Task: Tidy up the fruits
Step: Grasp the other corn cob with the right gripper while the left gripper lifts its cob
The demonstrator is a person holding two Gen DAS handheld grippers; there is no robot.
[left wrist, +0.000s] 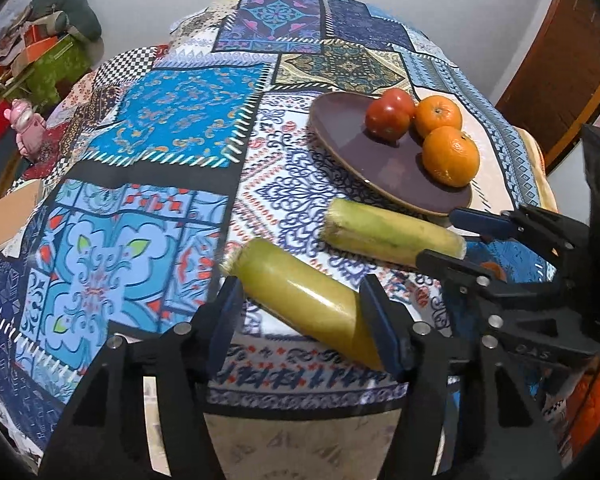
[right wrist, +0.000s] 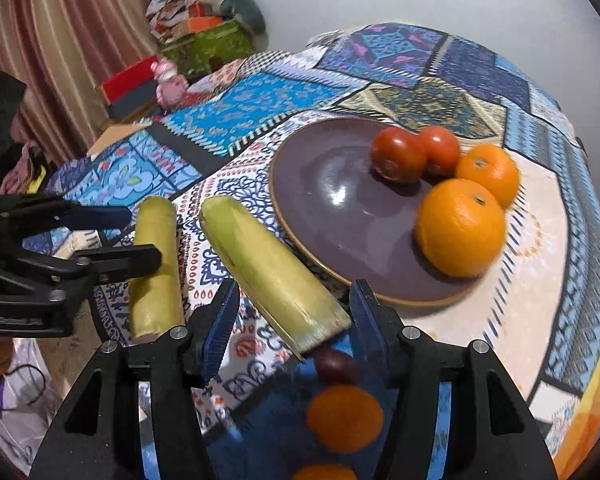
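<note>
Two yellow-green sugarcane pieces lie near the table's front, by a dark purple plate (left wrist: 352, 148) (right wrist: 324, 200). My left gripper (left wrist: 304, 316) (right wrist: 134, 236) is shut on the left sugarcane piece (left wrist: 300, 300) (right wrist: 156, 300), which runs slantwise between both pads. My right gripper (right wrist: 294, 304) (left wrist: 438, 236) is shut on the near end of the right sugarcane piece (right wrist: 268, 264) (left wrist: 388, 232), beside the plate's rim. On the plate sit two tomatoes (right wrist: 398, 154) (left wrist: 388, 118) and two oranges (right wrist: 460, 226) (left wrist: 450, 156).
A small orange (right wrist: 344, 416) and a dark round fruit (right wrist: 336, 364) lie under my right gripper. A pink toy (left wrist: 24, 128) and a tan flat box (left wrist: 12, 220) sit at the table's left edge. Green box clutter (left wrist: 56, 64) stands beyond; a wooden door (left wrist: 560, 80) is at the right.
</note>
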